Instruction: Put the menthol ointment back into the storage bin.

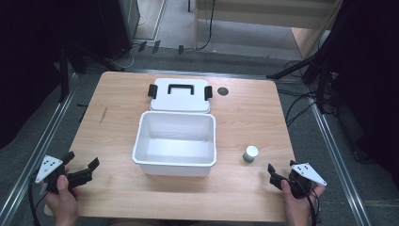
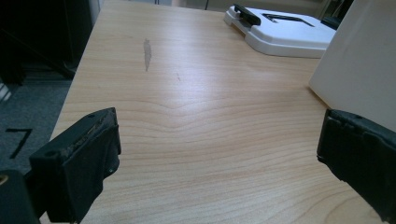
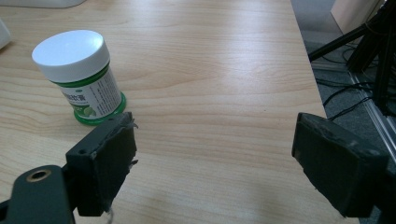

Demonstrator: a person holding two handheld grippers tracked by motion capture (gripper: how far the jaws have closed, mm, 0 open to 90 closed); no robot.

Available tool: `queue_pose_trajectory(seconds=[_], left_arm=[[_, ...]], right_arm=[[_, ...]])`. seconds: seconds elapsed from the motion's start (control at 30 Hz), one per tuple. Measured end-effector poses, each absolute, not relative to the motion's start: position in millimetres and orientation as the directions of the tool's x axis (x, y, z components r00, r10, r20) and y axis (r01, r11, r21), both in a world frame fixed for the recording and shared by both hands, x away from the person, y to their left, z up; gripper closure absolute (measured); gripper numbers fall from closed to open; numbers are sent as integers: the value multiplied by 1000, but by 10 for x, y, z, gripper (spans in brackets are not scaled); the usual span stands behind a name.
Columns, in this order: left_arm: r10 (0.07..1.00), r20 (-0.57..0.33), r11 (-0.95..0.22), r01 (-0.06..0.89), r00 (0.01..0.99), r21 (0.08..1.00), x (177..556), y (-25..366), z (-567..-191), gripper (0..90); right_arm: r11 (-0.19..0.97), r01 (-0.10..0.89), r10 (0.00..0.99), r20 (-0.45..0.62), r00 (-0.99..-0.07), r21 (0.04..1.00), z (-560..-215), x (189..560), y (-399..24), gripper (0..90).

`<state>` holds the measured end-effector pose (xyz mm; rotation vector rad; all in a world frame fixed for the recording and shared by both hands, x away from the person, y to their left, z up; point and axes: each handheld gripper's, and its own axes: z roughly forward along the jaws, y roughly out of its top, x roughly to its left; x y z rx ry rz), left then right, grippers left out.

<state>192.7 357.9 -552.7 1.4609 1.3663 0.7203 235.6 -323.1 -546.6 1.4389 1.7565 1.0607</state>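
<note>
An open white plastic box stands in the middle of the wooden table. Its white lid with a black handle and black clips lies flat just behind it. A small jar with a white cap and green label stands upright to the right of the box. My right gripper rests near the front right edge, open, and in the right gripper view the jar sits just beyond its left jaw, outside the gap. My left gripper is open at the front left, nothing between its jaws.
A round black disc sits on the table right of the lid. A dark streak marks the wood on the left. The box wall rises close to my left gripper's right jaw. Cables and stands lie on the floor to the right.
</note>
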Motion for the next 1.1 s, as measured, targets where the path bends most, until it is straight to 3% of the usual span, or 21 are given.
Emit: queue_pose_trajectory(seconds=[0.23, 0.5, 0.7, 0.8, 1.1], left_arm=[[956, -177, 77, 386, 232, 919, 1922, 3555, -5525, 0], [955, -168, 61, 394, 243, 917, 1932, 3551, -5523, 0], [956, -170, 63, 396, 240, 916, 1936, 3550, -5524, 0], [956, -174, 67, 398, 237, 915, 1940, 3551, -5524, 0], [957, -166, 57, 406, 237, 912, 1946, 3547, -5523, 0]], right_arm=[[81, 519, 967, 58, -247, 851, -5458, 2380, -3260, 194], [199, 584, 932, 32, -360, 787, -5230, 2419, -3169, 192], [338, 681, 896, -2, -443, 650, -5021, 2572, -3022, 191], [461, 730, 857, -42, -513, 505, -4953, 2695, -2878, 198], [527, 806, 840, -17, -543, 271, -4910, 2946, -2655, 181]])
